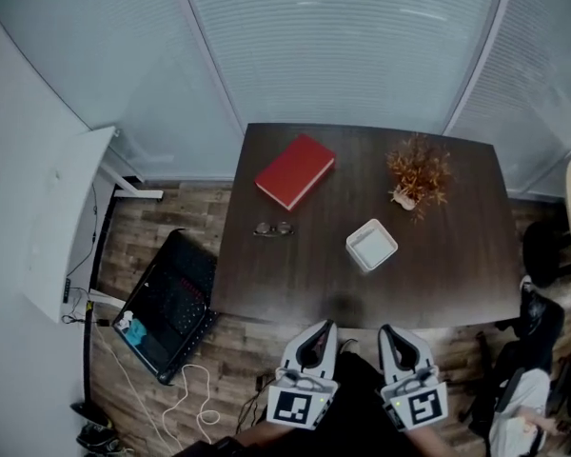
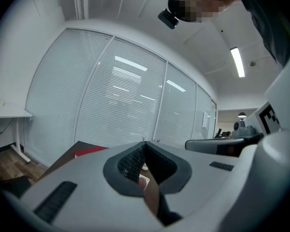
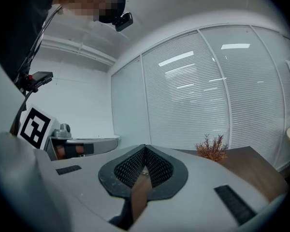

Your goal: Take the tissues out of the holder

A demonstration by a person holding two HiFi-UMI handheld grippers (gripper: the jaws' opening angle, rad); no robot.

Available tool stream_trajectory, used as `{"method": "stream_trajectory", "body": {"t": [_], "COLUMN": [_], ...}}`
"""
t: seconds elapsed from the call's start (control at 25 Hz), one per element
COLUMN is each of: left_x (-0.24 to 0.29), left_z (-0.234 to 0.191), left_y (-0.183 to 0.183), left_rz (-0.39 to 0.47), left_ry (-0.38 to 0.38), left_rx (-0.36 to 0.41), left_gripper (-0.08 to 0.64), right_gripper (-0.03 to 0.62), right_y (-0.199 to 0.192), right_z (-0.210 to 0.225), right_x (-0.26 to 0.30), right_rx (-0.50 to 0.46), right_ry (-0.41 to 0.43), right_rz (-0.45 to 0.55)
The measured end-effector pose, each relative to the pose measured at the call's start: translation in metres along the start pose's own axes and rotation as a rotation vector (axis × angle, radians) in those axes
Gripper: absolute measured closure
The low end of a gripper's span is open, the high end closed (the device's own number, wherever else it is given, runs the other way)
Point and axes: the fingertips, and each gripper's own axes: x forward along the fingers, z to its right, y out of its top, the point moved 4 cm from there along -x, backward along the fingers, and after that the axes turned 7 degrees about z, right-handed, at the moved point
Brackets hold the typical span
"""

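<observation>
The white square tissue holder (image 1: 371, 245) sits on the dark table (image 1: 457, 274), right of its middle. Whether tissue sticks out of it is too small to tell. My left gripper (image 1: 321, 327) and right gripper (image 1: 389, 331) hover side by side just off the table's near edge, well short of the holder. Both are shut with nothing between the pads. In the left gripper view the jaws (image 2: 144, 145) meet at the tips, and a white bit shows through the gap below them. Those of the right gripper (image 3: 145, 148) also meet at the tips.
A red book (image 1: 295, 169) lies at the table's back left, with glasses (image 1: 272, 228) in front of it. A dried orange plant (image 1: 419, 174) stands at the back right. On the floor to the left lie a black case (image 1: 167, 303) and cables. A dark chair (image 1: 544, 250) stands at the right.
</observation>
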Motion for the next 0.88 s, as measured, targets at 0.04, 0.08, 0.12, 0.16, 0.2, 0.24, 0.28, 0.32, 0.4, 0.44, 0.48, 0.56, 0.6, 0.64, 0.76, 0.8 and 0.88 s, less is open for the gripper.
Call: {"method": "stream_trajectory", "body": {"t": [0.04, 0.08, 0.12, 0.16, 0.2, 0.24, 0.28, 0.32, 0.4, 0.44, 0.48, 0.56, 0.6, 0.64, 0.76, 0.8, 0.88], "left_x": [0.005, 0.009, 0.013, 0.016, 0.019, 0.022, 0.024, 0.027, 0.031, 0.032, 0.033, 0.036, 0.039, 0.043, 0.055, 0.058, 0.062], "left_z": [0.004, 0.009, 0.013, 0.018, 0.023, 0.026, 0.029, 0.032, 0.034, 0.034, 0.034, 0.032, 0.030, 0.027, 0.017, 0.014, 0.007], "left_y": [0.003, 0.007, 0.009, 0.008, 0.006, 0.003, 0.000, -0.002, -0.003, -0.003, -0.002, -0.001, 0.000, 0.002, 0.005, 0.006, 0.011], "left_rz": [0.000, 0.007, 0.017, 0.023, 0.025, 0.025, 0.025, 0.024, 0.024, 0.024, 0.023, 0.022, 0.025, 0.031, 0.045, 0.049, 0.058], "left_ry": [0.006, 0.011, 0.017, 0.022, 0.027, 0.032, 0.037, 0.042, 0.049, 0.051, 0.052, 0.057, 0.059, 0.059, 0.054, 0.051, 0.052], "left_rx": [-0.010, -0.010, -0.004, 0.005, 0.015, 0.022, 0.025, 0.026, 0.023, 0.022, 0.022, 0.023, 0.024, 0.026, 0.023, 0.021, 0.015], "left_gripper": [0.565, 0.565, 0.565, 0.565, 0.565, 0.564, 0.565, 0.565, 0.565, 0.565, 0.565, 0.565, 0.565, 0.565, 0.565, 0.565, 0.565], "right_gripper": [0.584, 0.584, 0.584, 0.584, 0.584, 0.584, 0.584, 0.584, 0.584, 0.584, 0.584, 0.584, 0.584, 0.584, 0.584, 0.584, 0.584], "right_y": [0.002, 0.004, 0.007, 0.009, 0.011, 0.011, 0.011, 0.009, 0.007, 0.006, 0.005, 0.004, 0.004, 0.004, 0.004, 0.004, 0.003], "right_z": [0.005, 0.009, 0.014, 0.019, 0.024, 0.030, 0.034, 0.039, 0.045, 0.046, 0.046, 0.044, 0.045, 0.047, 0.054, 0.057, 0.062], "right_x": [0.000, 0.000, 0.001, 0.001, 0.002, 0.003, 0.004, 0.006, 0.010, 0.012, 0.014, 0.017, 0.019, 0.023, 0.038, 0.041, 0.048], "right_rx": [-0.004, 0.003, 0.027, 0.060, 0.088, 0.103, 0.104, 0.094, 0.075, 0.078, 0.088, 0.104, 0.105, 0.102, 0.090, 0.088, 0.082], "right_ry": [0.018, 0.033, 0.044, 0.053, 0.061, 0.071, 0.081, 0.091, 0.115, 0.135, 0.159, 0.196, 0.198, 0.193, 0.164, 0.154, 0.138], "right_rz": [0.004, 0.012, 0.019, 0.025, 0.029, 0.029, 0.024, 0.015, 0.000, -0.003, -0.006, -0.014, -0.017, -0.019, -0.007, 0.004, 0.007]}}
